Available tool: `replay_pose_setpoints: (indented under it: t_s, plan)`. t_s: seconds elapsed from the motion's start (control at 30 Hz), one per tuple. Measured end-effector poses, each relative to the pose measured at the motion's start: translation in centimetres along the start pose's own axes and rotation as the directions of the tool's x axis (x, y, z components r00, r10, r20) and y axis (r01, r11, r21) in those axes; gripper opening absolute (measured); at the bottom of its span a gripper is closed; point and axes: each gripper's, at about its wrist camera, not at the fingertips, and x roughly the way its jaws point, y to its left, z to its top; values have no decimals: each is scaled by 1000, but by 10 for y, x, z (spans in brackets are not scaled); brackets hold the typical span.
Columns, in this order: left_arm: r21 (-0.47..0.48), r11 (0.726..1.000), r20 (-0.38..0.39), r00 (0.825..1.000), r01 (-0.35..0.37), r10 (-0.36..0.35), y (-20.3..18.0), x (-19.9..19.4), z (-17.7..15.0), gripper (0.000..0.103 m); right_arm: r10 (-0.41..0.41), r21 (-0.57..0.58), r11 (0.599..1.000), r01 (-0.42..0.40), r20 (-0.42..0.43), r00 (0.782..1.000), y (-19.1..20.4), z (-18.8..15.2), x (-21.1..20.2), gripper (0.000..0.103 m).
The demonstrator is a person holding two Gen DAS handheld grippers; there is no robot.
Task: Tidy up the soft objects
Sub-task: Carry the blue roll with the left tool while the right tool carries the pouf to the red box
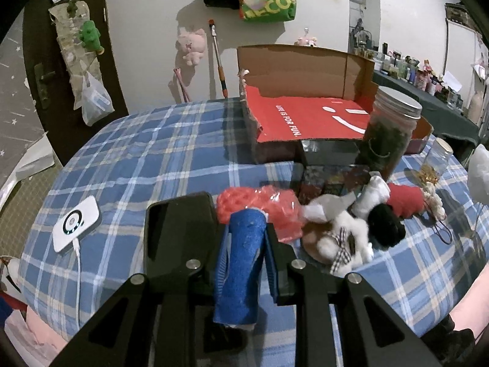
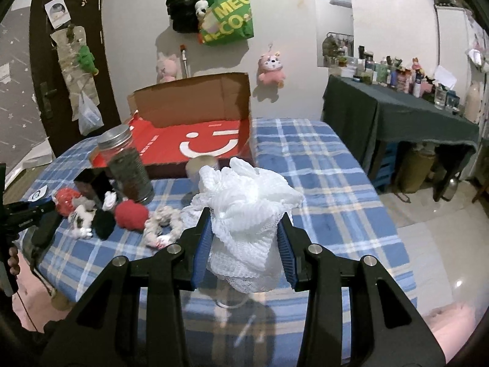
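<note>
In the left wrist view my left gripper [image 1: 246, 238] is shut on a blue rolled soft cloth [image 1: 241, 263], held upright between the blue pads. In the right wrist view my right gripper [image 2: 244, 241] is shut on a white mesh bath pouf [image 2: 247, 202] above the plaid bed. On the bed lies a pile of soft things: a red mesh pouf [image 1: 259, 208], a white plush with a plaid bow [image 1: 339, 238], a black pompom [image 1: 385, 226], a red soft ball [image 2: 131, 214] and a white braided ring [image 2: 162, 223]. Behind them stands an open cardboard box with a red floor [image 1: 305, 116].
A tall jar with a metal lid [image 1: 391, 134] and a small glass jar [image 1: 440, 156] stand by the box. A black phone [image 1: 180, 229] and a white charger [image 1: 76, 226] lie to the left. A dark-draped table [image 2: 397, 116] with bottles stands to the right of the bed.
</note>
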Motion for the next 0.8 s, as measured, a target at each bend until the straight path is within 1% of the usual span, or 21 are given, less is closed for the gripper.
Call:
replay_pose_setpoints:
  t_s: [0.4, 0.53, 0.67, 0.8]
  plan:
    - [22, 1000, 35, 999, -22, 21, 3, 7, 32, 24, -17, -24, 1000, 17, 39, 999, -8, 24, 10, 38]
    - [21, 1000, 43, 999, -17, 16, 6, 10, 43, 24, -16, -37, 999, 18, 51, 999, -8, 33, 13, 38]
    - [31, 999, 53, 998, -17, 15, 5, 13, 54, 24, -4, -40, 999, 7, 64, 998, -8, 44, 16, 38]
    - [42, 999, 56, 998, -2, -1, 0, 18, 65, 24, 17, -35, 999, -15, 74, 997, -9, 54, 21, 38]
